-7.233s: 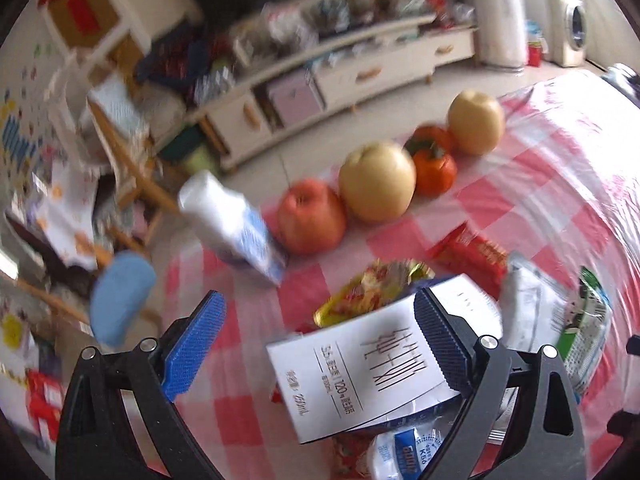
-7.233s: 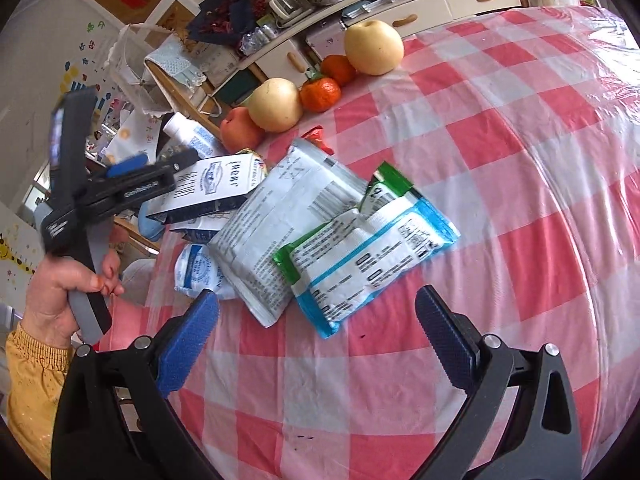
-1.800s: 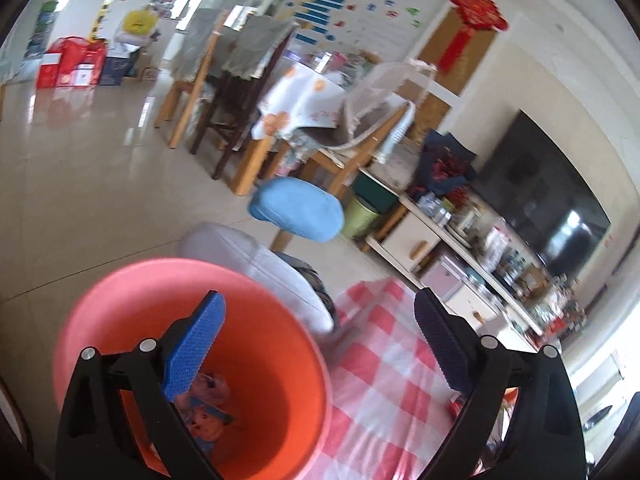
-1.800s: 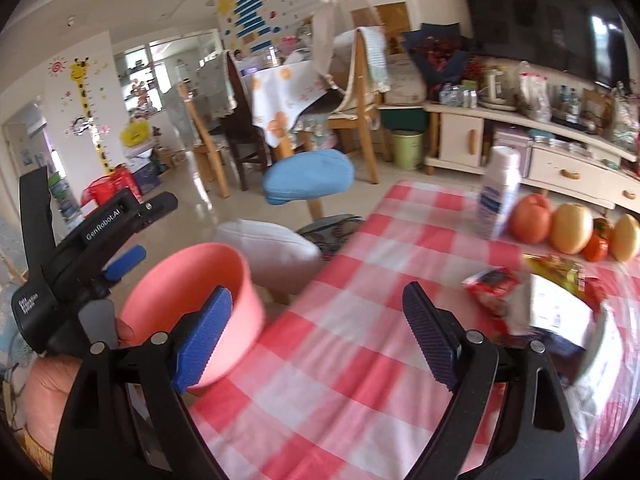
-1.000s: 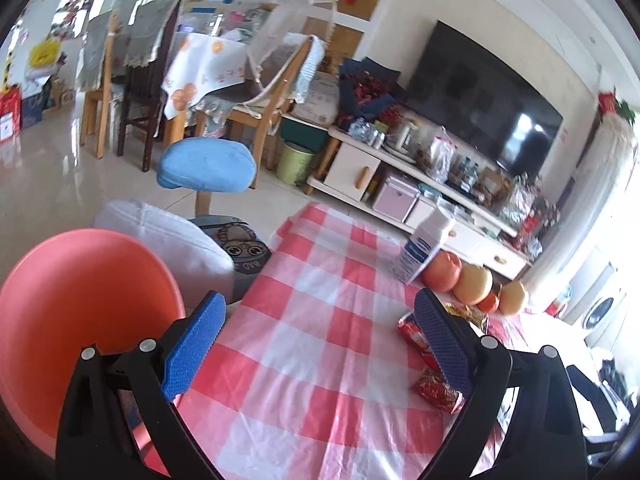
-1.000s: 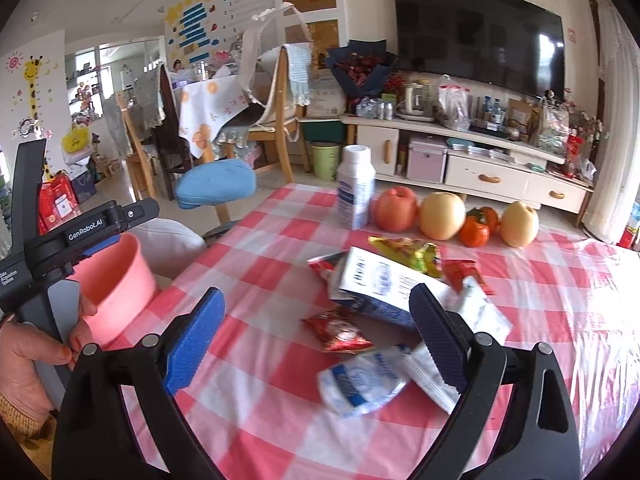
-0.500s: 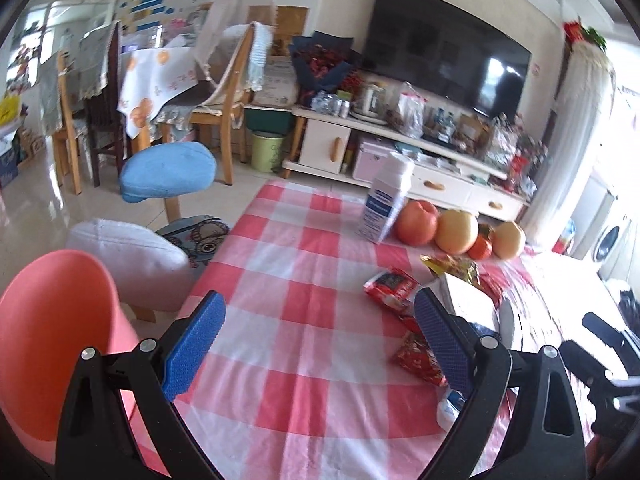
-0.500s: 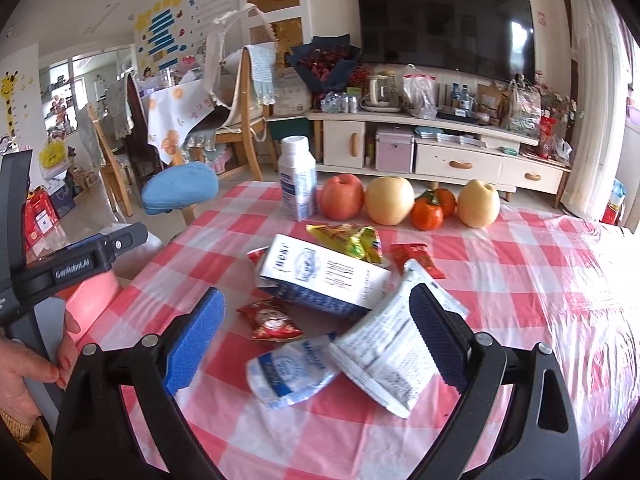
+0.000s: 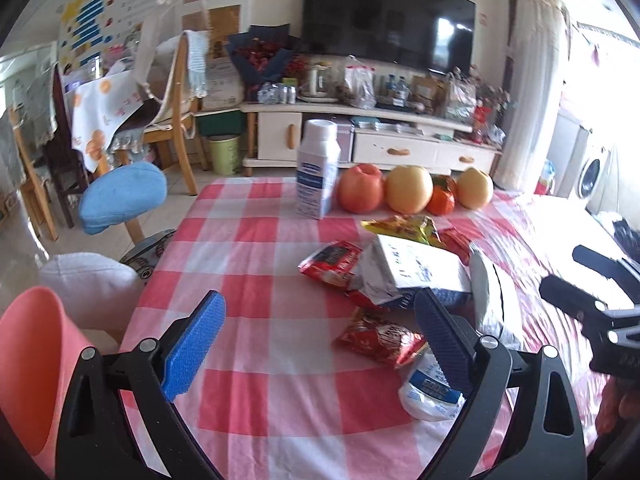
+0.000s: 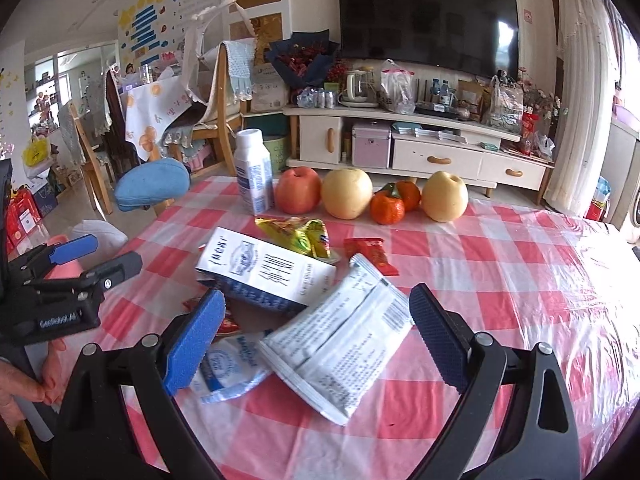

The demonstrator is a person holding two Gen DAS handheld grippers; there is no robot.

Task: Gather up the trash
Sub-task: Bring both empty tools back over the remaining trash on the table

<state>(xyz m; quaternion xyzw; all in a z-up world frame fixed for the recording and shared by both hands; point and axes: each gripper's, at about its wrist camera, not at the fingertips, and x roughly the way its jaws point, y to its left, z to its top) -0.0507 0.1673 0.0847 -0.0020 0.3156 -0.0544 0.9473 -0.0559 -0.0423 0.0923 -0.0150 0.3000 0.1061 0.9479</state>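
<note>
Both grippers hover above the checked tablecloth point(image 10: 500, 264), jaws spread wide and holding nothing. The carton point(image 10: 266, 274) serves as landmark.

Nearest, the right gripper point(image 10: 312, 340) frames the white printed pouch point(image 10: 340, 340), which lies directly between its pads point(image 10: 192, 344). The pouch's long axis runs diagonally, from near-left of the carton's front edge toward the right pad, and one end rests against the carton. A small blue-and-white packet point(image 10: 226, 364) lies just in front of the carton, beside the left pad of this gripper.

In the left wrist view, the left gripper point(image 9: 320, 348) sits to the carton's near-left, with a red snack wrapper point(image 9: 378, 338) just inside its right pad. The pink bin point(image 9: 28, 364) stands off the table edge, well to the left of the carton.

Beyond the carton lie a yellow foil wrapper point(image 10: 298, 236) and a red sachet point(image 10: 370, 254). Farther still stand a milk bottle point(image 10: 254, 170) and a row of fruit point(image 10: 348, 192).

Judgement: the right gripper is nearer the pouch; the left is nearer the red wrapper and the bin.
</note>
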